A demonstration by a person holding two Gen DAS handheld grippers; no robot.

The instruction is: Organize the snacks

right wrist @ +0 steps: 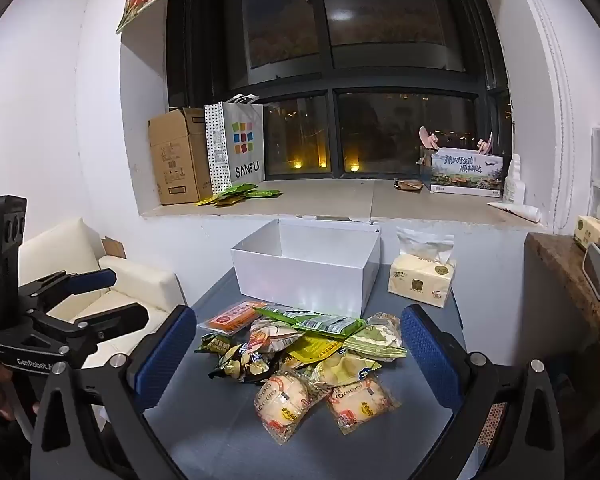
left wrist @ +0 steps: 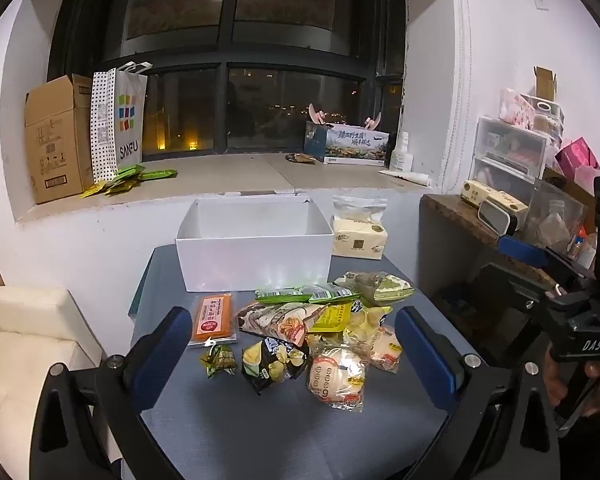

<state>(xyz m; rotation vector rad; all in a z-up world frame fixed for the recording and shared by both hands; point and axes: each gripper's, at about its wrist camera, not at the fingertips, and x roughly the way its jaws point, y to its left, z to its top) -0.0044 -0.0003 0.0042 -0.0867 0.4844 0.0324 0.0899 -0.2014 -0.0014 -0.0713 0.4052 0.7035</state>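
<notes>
A pile of snack packets lies on the grey table. It includes an orange pack, green packets and clear-wrapped buns. Behind it stands an empty white box. My left gripper hovers open in front of the pile, nothing between its blue fingers. My right gripper is open too, holding nothing. Each tool shows at the side of the other's view.
A tissue pack sits right of the box. The windowsill behind holds a cardboard box, a SANFU bag and a printed carton. A cream sofa is left; a cluttered wooden shelf is right.
</notes>
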